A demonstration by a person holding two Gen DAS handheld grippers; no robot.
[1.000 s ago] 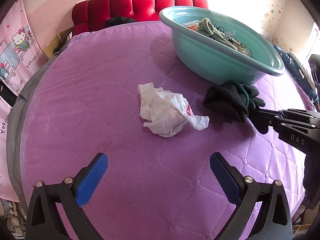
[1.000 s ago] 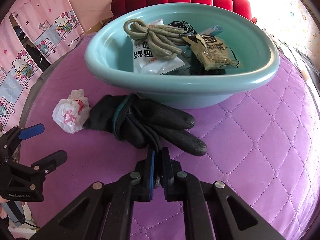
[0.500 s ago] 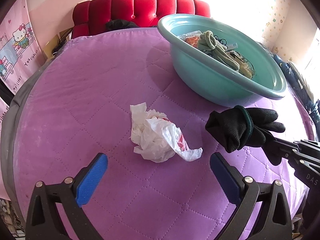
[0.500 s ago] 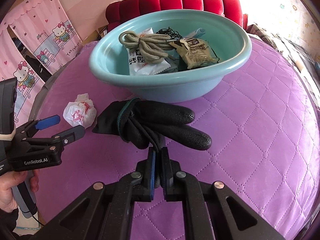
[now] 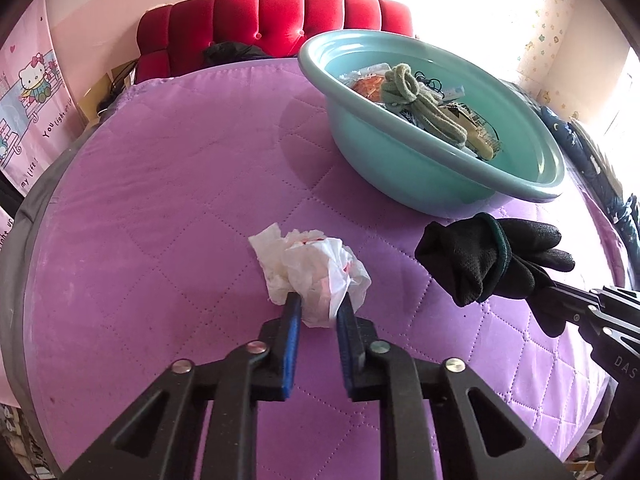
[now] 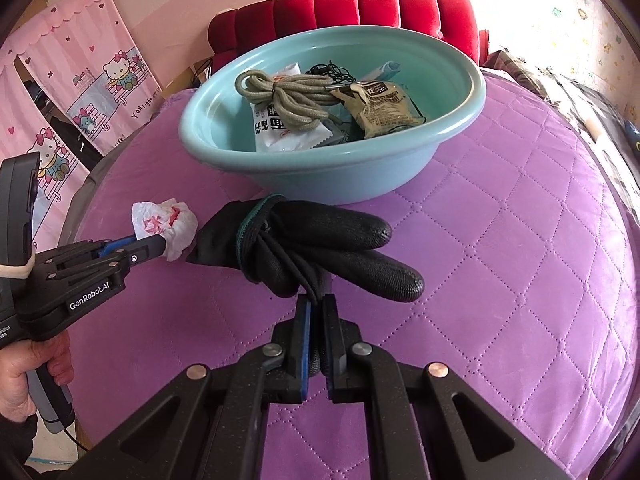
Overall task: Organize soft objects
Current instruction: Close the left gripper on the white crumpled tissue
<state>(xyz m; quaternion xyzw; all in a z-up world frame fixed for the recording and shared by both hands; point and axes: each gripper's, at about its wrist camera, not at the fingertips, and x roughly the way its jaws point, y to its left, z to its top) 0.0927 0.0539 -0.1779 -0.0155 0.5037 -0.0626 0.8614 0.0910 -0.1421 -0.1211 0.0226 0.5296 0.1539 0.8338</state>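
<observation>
Two wrist views over a bed covered with a purple quilt (image 5: 168, 208). The left hand-held gripper (image 5: 318, 312) has just been closing and now pinches a crumpled white plastic bag (image 5: 316, 268) with red print between its blue pads; the bag lies near the middle of the left view, and whether it rests on the quilt or is lifted clear cannot be told. In the right view the same bag (image 6: 166, 226) appears at about 9 o'clock, at the tip of the left hand-held gripper (image 6: 162, 245), whose handle is held by a person's hand (image 6: 24, 376) at 8 o'clock. The right hand-held gripper (image 6: 316, 304) is clenched on a bundle of black gloves (image 6: 312, 248), with two glove fingers pointing toward 3 o'clock; in the left view the bundle (image 5: 484, 258) sits at about 3 o'clock, just beside the bag but apart from it. A teal basin (image 6: 344, 176) stands on the quilt beyond the gloves, toward 12 o'clock in the right view and 1 o'clock in the left view (image 5: 400, 168). Inside it lie a coiled grey-green rope (image 6: 288, 98), a white packet (image 6: 288, 134) and a tan packet (image 6: 380, 110). A red padded headboard (image 5: 276, 24) closes the far edge at 12 o'clock, and a pink cartoon-print curtain (image 6: 84, 76) hangs at 10 o'clock.
</observation>
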